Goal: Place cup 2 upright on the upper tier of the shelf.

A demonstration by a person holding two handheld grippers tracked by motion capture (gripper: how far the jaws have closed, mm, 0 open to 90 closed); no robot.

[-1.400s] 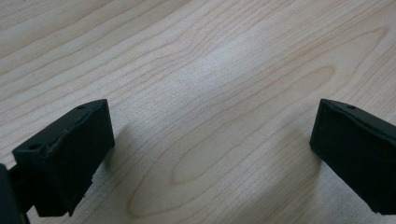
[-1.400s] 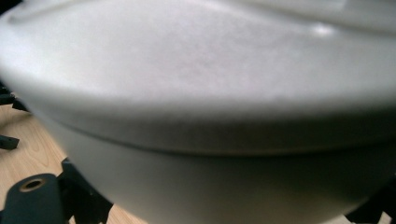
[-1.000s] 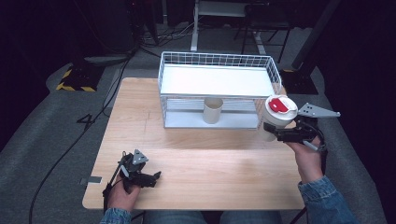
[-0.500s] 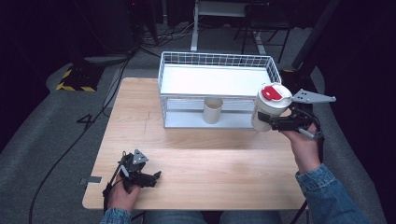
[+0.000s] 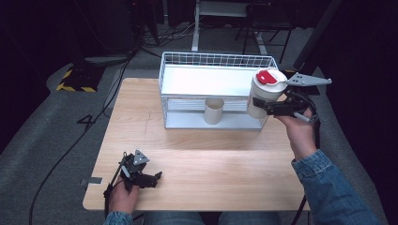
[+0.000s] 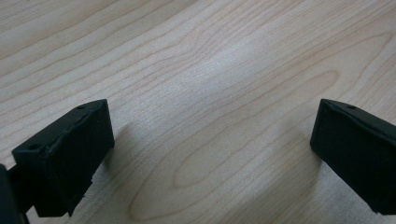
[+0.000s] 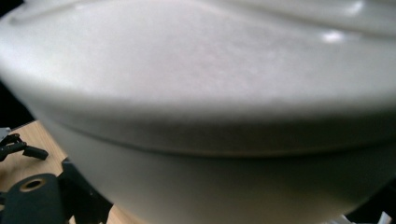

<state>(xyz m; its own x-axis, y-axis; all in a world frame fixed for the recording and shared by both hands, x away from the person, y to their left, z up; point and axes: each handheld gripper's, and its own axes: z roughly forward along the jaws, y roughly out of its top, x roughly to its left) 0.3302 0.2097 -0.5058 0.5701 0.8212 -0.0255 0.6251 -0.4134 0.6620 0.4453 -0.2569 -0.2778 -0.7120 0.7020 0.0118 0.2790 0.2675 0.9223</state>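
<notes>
Cup [image 5: 265, 93] gripped by right tool [image 5: 263, 104] beside wire rack [image 5: 211, 63]

One marking can be read: a dark numeral "4" [image 5: 87, 121] on the grey floor mat [image 5: 56, 136], just left of the wooden table [image 5: 206, 164]. Farther left and back lies a plate with yellow-and-black hazard stripes [image 5: 77, 80], which carries no letters.
</notes>
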